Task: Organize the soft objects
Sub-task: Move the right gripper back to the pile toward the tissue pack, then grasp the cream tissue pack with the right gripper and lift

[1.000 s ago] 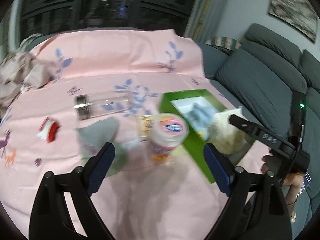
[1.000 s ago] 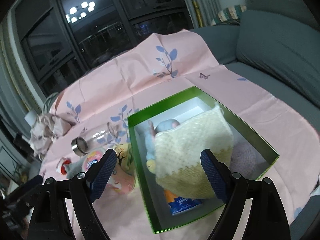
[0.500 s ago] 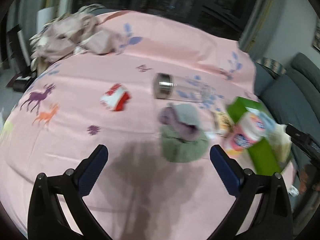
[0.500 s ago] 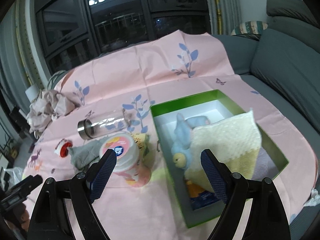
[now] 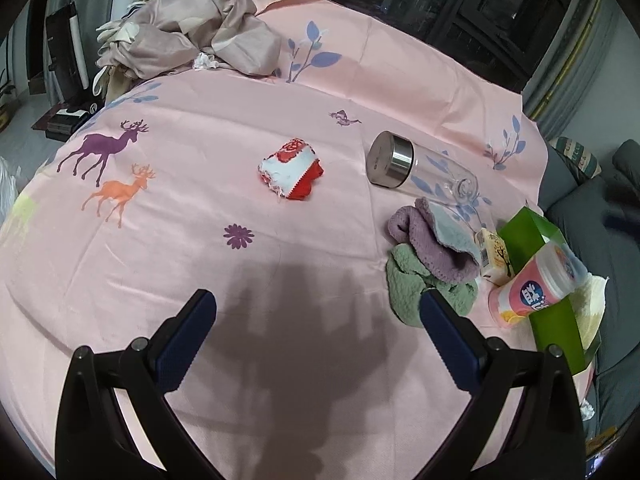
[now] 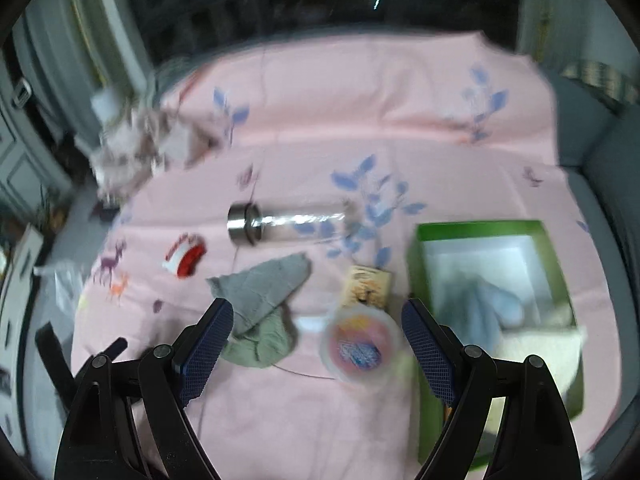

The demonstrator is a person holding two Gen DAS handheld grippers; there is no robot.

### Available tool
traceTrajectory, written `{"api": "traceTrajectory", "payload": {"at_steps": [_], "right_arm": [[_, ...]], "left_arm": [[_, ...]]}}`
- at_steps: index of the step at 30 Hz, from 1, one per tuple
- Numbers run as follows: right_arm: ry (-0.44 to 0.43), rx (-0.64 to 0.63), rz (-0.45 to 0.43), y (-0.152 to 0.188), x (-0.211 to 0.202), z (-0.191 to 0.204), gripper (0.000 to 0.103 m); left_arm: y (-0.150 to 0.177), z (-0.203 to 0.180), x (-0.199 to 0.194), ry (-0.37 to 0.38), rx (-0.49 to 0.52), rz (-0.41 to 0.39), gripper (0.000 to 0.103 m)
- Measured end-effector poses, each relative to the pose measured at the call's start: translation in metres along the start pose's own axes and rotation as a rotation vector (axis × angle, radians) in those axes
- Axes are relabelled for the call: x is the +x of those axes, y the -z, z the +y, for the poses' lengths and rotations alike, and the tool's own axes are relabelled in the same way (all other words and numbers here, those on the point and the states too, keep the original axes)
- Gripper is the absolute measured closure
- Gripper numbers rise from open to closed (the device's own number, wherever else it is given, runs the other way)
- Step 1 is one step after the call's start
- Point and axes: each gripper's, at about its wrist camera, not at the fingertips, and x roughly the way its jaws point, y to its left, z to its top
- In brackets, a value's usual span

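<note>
A heap of soft cloths (image 5: 432, 256), purple, pale grey and green, lies on the pink sheet just beyond my left gripper's right finger. A red-and-white fabric piece (image 5: 290, 174) lies farther out, near the middle. My left gripper (image 5: 318, 312) is open over bare sheet with nothing between its fingers. In the blurred right wrist view the cloths (image 6: 264, 300) lie by the left finger of my right gripper (image 6: 318, 320), which is open and holds nothing. The green box (image 6: 480, 228) at the right holds a blue plush (image 6: 484, 304) and a cream knitted cloth (image 6: 536, 344).
A glass bottle (image 5: 416, 170) with a steel cap lies on its side behind the cloths. A pink tub (image 5: 536, 280) and a small yellow carton (image 5: 494, 256) sit beside the box (image 5: 556, 320). Crumpled beige clothes (image 5: 188, 40) are piled at the far left. A grey sofa borders the right.
The left gripper has swung left from the box toward the middle of the sheet and sunk lower, jaws slightly wider. The right gripper has drawn back from the box and now faces the tub and cloths.
</note>
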Motion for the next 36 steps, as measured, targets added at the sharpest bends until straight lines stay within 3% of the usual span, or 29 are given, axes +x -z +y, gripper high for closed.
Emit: {"api": "traceTrajectory", "payload": {"at_steps": [2, 6, 9, 14, 18, 26, 27, 29, 36], "right_arm": [[0.000, 0.001, 0.161, -0.029, 0.036, 0.008, 0.017], [0.070, 0.050, 0.346, -0.049, 0.098, 0.005, 0.038], [0.118, 0.083, 0.458, -0.048, 0.142, -0.003, 0.038], [0.206, 0.116, 0.568, -0.044, 0.180, -0.018, 0.038], [0.271, 0.140, 0.600, -0.039, 0.193, -0.032, 0.038], [0.264, 0.145, 0.662, -0.022, 0.212, -0.044, 0.038], [0.263, 0.141, 0.658, -0.020, 0.213, -0.044, 0.039], [0.251, 0.126, 0.635, -0.019, 0.211, -0.040, 0.049], [0.242, 0.082, 0.506, -0.029, 0.186, -0.023, 0.052]], "left_arm": [[-0.001, 0.000, 0.001, -0.003, 0.007, 0.002, 0.002], [-0.001, 0.003, 0.001, -0.009, 0.005, 0.005, 0.002], [-0.003, 0.007, 0.002, -0.002, -0.008, 0.011, 0.002], [-0.005, 0.010, 0.002, 0.004, -0.029, 0.017, 0.002], [-0.006, 0.011, 0.002, 0.018, -0.042, 0.028, 0.002], [-0.006, 0.013, 0.003, 0.027, -0.057, 0.040, 0.002], [-0.006, 0.013, 0.003, 0.028, -0.059, 0.041, 0.002], [-0.007, 0.012, 0.003, 0.032, -0.060, 0.043, 0.002], [-0.005, 0.011, 0.003, 0.032, -0.058, 0.043, 0.002]]}}
